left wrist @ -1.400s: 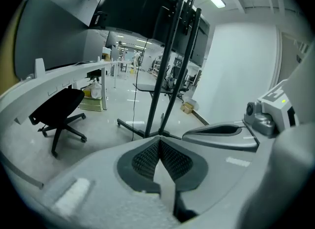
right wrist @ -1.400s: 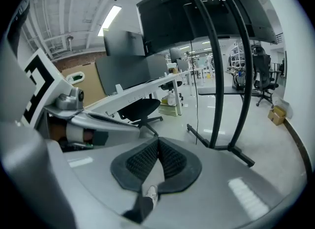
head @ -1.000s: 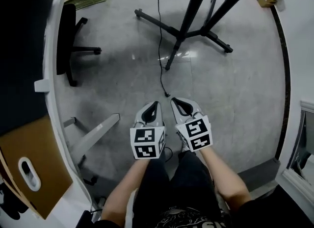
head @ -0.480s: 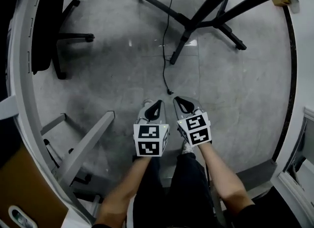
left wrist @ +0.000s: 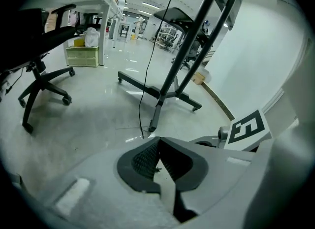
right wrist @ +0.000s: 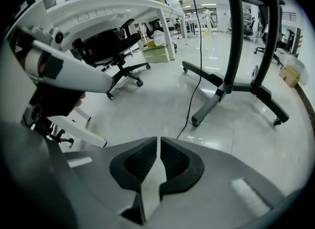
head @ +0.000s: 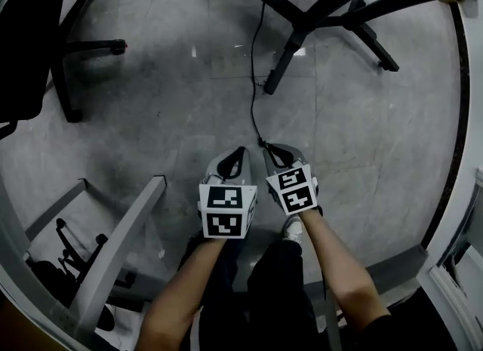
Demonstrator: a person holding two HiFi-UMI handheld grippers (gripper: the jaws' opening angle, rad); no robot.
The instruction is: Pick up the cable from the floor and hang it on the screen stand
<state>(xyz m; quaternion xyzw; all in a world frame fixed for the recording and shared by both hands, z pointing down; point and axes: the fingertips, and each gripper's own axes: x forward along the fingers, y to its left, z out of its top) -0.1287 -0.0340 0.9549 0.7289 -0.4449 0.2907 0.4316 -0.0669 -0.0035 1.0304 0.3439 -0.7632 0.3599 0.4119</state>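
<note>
A thin black cable (head: 253,78) runs down across the grey floor, and its loose end (head: 263,143) lies just ahead of my grippers. The same cable (left wrist: 144,85) (right wrist: 196,80) hangs from above beside the black screen stand (head: 302,29), whose legs spread over the floor. My left gripper (head: 240,152) is shut and holds nothing, a little left of the cable end. My right gripper (head: 273,148) is shut and holds nothing too, with its tip nearly at the cable end. In their own views, the left gripper (left wrist: 158,140) and right gripper (right wrist: 158,139) point toward the stand foot (left wrist: 153,122) (right wrist: 205,111).
A black office chair (head: 38,47) stands at the left. A white desk leg (head: 121,236) slants along the floor at the lower left. A dark skirting strip (head: 455,138) curves along the right wall. The person's legs and a shoe (head: 293,229) are right below the grippers.
The view has advanced toward the stand; the desk and brown board at the left have slid out of sight. Both grippers stay shut side by side, now nearer the cable end.
</note>
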